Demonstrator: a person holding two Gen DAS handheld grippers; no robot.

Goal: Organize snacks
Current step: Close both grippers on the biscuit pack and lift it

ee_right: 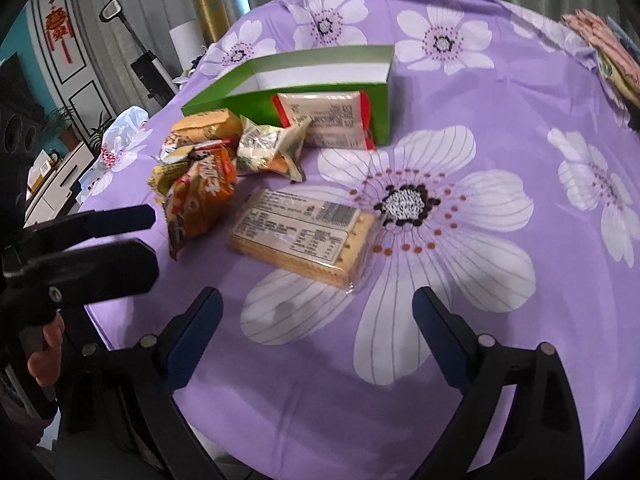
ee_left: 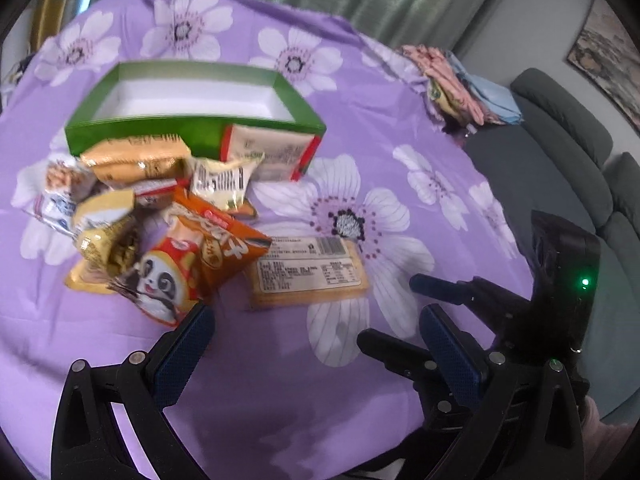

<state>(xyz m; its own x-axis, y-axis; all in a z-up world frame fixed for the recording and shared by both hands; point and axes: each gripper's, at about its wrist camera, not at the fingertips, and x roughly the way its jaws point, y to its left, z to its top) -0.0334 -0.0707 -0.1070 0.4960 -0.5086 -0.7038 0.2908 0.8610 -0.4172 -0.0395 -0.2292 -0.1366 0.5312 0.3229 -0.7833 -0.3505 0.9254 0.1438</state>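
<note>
Both hand-held grippers released, empty. Cracker pack flat on table, just ahead of right hand-held gripper, long axis crosswise; right nearer. Green box beyond.

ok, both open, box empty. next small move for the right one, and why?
Probably ease the right hand-held gripper forward and down to straddle the cracker pack: it lies flat, apart from the pile, right ahead of the open jaws, and the green box holds nothing yet.
</note>
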